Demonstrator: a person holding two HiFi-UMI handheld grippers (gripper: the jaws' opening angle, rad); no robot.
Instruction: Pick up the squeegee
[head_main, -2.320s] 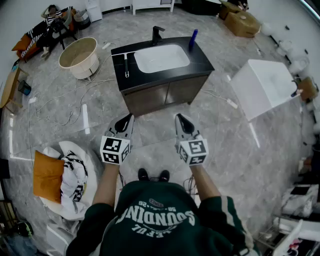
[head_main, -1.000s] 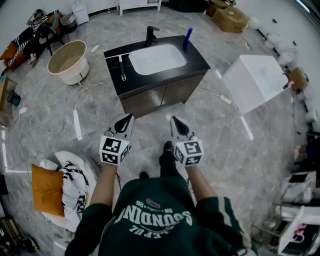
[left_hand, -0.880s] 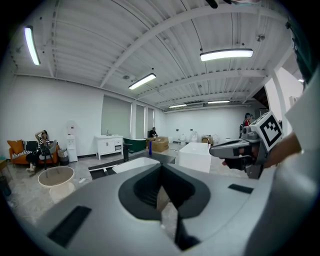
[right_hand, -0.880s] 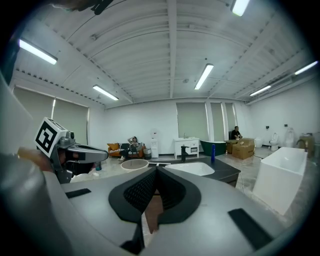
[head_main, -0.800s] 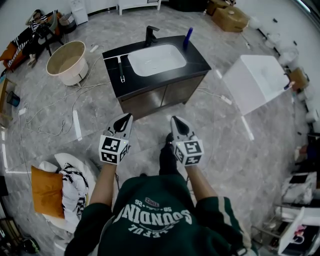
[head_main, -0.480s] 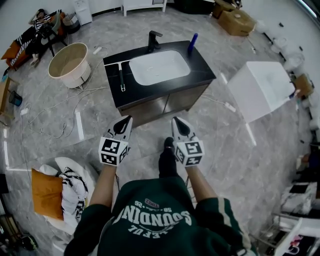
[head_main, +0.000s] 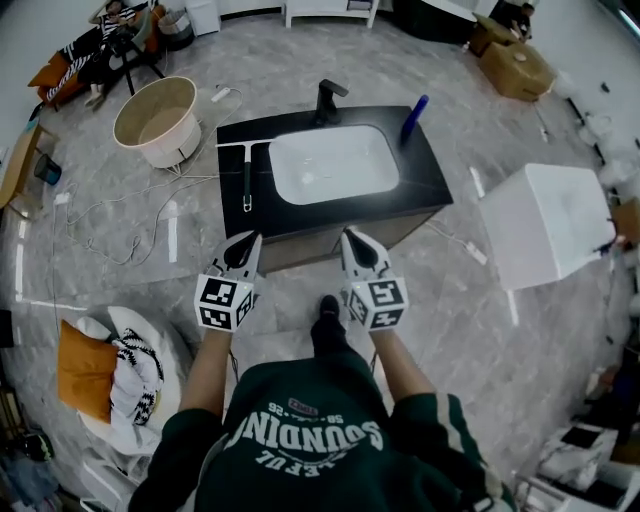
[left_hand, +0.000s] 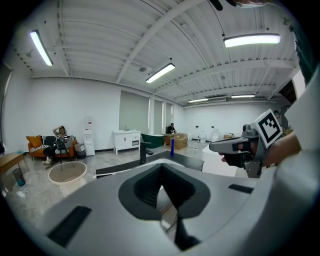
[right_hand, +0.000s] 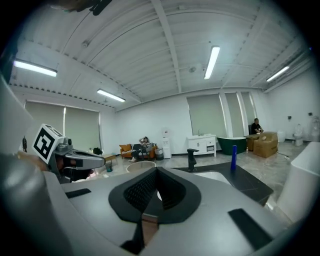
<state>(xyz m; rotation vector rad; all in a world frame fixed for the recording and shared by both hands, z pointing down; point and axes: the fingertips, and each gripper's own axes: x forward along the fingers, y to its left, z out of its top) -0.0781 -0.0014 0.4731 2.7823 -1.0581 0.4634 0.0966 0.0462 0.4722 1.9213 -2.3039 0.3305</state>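
The left hand-held gripper (head_main: 252, 238) and right hand-held gripper (head_main: 351, 235) are held shut and empty, apart from the squeegee (head_main: 247, 180) laid on the counter (head_main: 426, 182).

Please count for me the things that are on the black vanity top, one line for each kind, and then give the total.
On the black vanity top:
squeegee: 1
black faucet: 1
blue bottle: 1
white basin: 1
Total: 4
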